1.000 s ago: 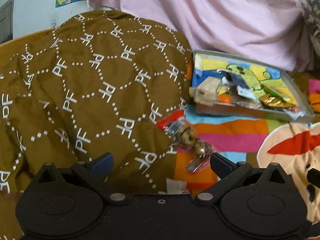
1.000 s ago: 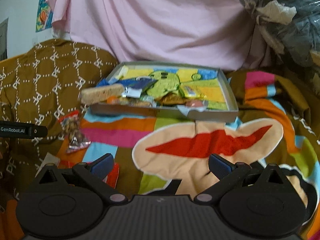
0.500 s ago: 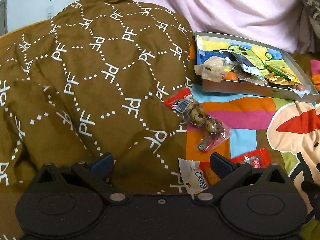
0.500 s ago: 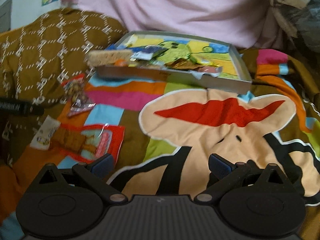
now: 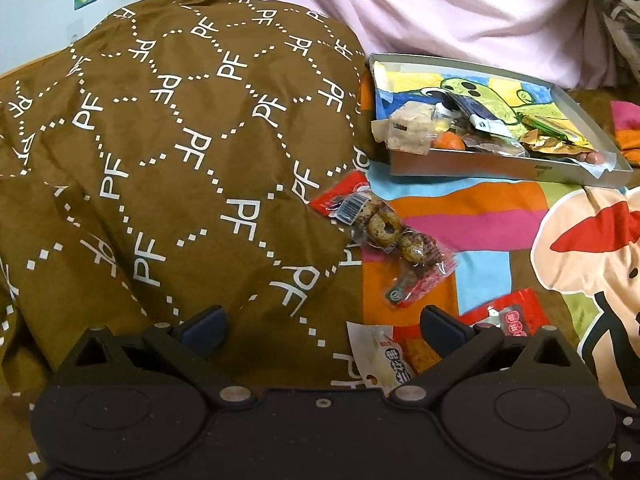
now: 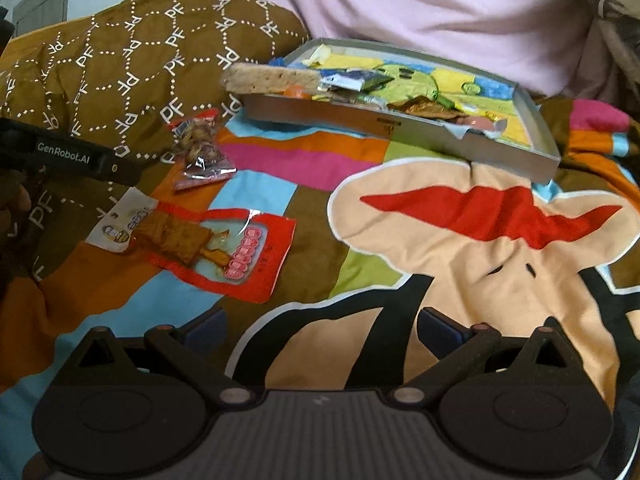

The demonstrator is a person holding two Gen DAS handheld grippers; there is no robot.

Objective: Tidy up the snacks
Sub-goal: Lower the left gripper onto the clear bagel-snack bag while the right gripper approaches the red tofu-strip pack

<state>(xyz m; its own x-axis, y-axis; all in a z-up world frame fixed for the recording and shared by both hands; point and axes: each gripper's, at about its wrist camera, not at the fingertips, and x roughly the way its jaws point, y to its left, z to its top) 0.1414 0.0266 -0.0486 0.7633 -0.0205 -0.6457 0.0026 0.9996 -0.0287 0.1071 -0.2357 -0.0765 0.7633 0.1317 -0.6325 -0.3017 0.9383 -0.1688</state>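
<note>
Left wrist: empty gripper [image 5: 322, 326] above snack packet [image 5: 394, 362]

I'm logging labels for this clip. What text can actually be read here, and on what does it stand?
"PF": repeated in white all over the brown quilt.
"GenRobot.AI": on the black body of the left gripper, seen from the right wrist.
Barcode on the ring-snack packet: digits too small to read.
Characters on the red snack packet and its white end: too blurred.
</note>
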